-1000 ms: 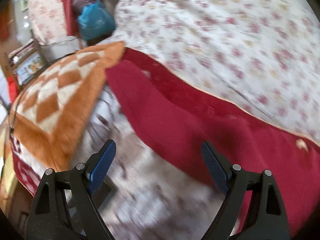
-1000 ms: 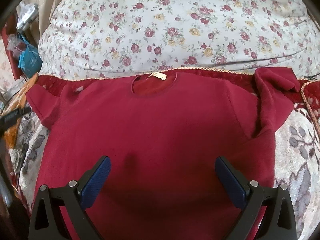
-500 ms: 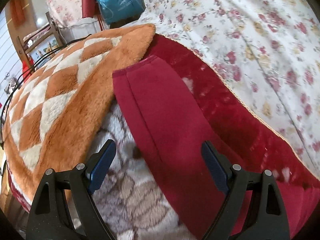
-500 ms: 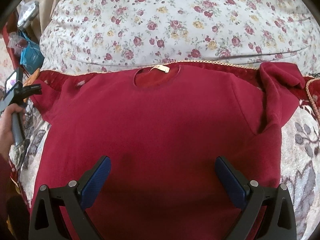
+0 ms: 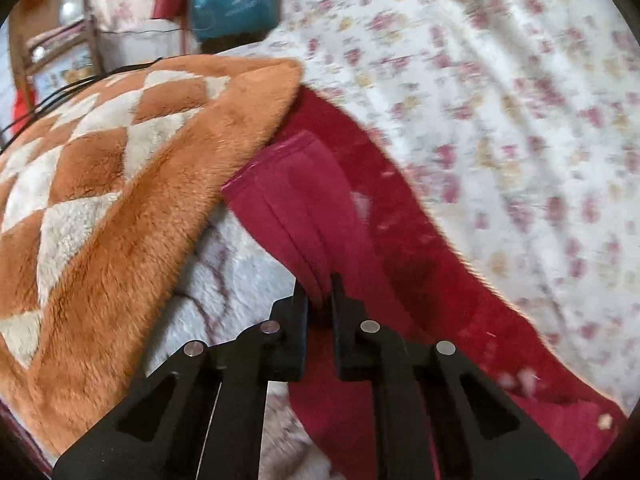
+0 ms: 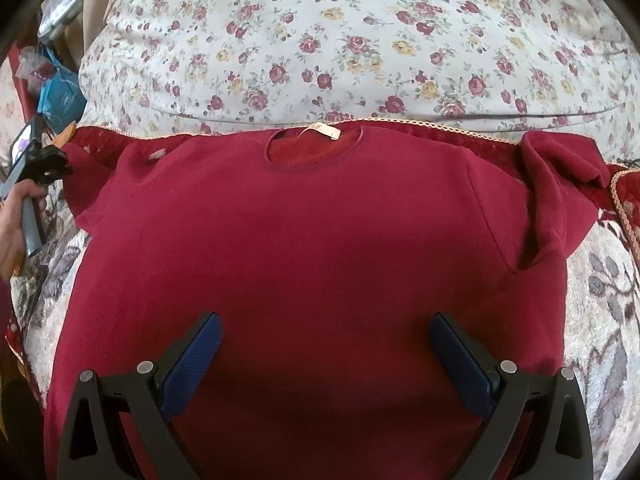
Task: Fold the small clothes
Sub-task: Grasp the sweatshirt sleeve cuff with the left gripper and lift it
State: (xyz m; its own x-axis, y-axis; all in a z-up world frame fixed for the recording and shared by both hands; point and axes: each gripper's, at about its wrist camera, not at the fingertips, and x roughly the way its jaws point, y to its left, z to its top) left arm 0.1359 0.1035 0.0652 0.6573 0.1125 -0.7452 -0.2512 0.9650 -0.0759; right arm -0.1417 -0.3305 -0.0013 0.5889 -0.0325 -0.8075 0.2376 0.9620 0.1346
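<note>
Since the earlier frames, the left claw [image 5: 319, 300] has been brought from wide apart to clamped on the sleeve [image 5: 292, 200] of the red sweatshirt [image 6: 304, 248], a pinch of cloth being held between its 2 fingers at lower centre of the left wrist view. No change is seen in the right claw [image 6: 326, 354]: it is held wide apart, low over the sweatshirt's front, nothing gripped.

The sweatshirt is laid flat, neck away from the camera, filling the middle of the right wrist view, with its collar label [image 6: 324, 131] at upper centre. At the right edge, the other sleeve [image 6: 560, 184] is seen bunched and doubled over itself. The left claw, with the hand around its handle, appears small at the left edge of that view.

The garment is judged soft, light and limp, likely fleece, so it should drape and sag when lifted; the cuffs, shoulder seams and hem are judged the best places to be taken.

The sweatshirt is spread on a bed covered by a pale leaf-patterned blanket [image 6: 600, 320] with a red border. A floral quilt [image 6: 360, 40] is heaped across the top, an orange-and-cream checked plush throw [image 5: 120, 184] fills the left of the left wrist view, and a blue bag [image 5: 228, 0] stands at upper left.
</note>
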